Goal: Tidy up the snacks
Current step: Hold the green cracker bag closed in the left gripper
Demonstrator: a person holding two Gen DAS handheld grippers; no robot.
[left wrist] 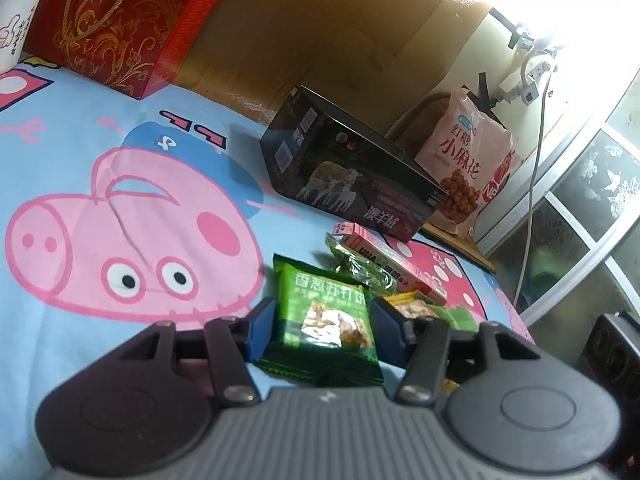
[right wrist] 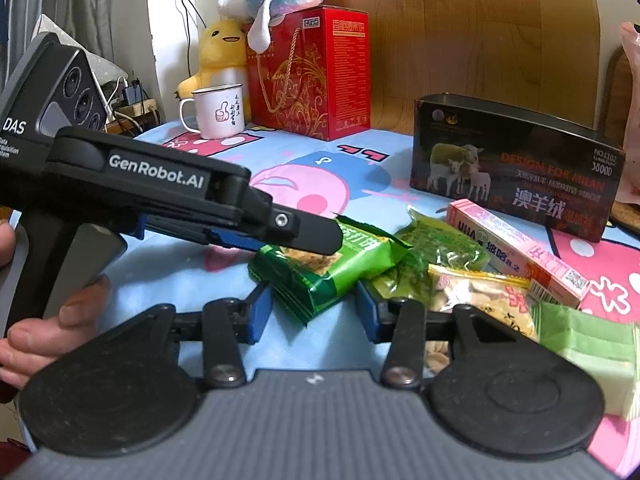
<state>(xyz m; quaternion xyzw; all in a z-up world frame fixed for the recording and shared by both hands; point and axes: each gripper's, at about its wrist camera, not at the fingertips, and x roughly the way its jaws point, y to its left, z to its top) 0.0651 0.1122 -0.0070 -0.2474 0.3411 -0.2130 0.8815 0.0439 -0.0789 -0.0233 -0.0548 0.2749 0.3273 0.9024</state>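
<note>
A green cracker packet (left wrist: 326,316) lies on the cartoon-pig cloth between the fingers of my left gripper (left wrist: 320,330), whose blue pads sit against its two sides. The same packet (right wrist: 332,264) shows in the right wrist view with the left gripper (right wrist: 280,236) over it. My right gripper (right wrist: 314,312) is open, its fingers straddling the near end of the packet. Beside it lie a clear green wrapped snack (right wrist: 440,248), a pink box (right wrist: 516,256), a yellow biscuit packet (right wrist: 480,296) and a pale green packet (right wrist: 592,344).
An open dark box with sheep pictures (right wrist: 516,176) stands at the back right. A red gift box (right wrist: 316,76), an enamel mug (right wrist: 218,110) and plush toys (right wrist: 224,48) stand at the back left. A pink snack bag (left wrist: 468,160) leans beyond the dark box.
</note>
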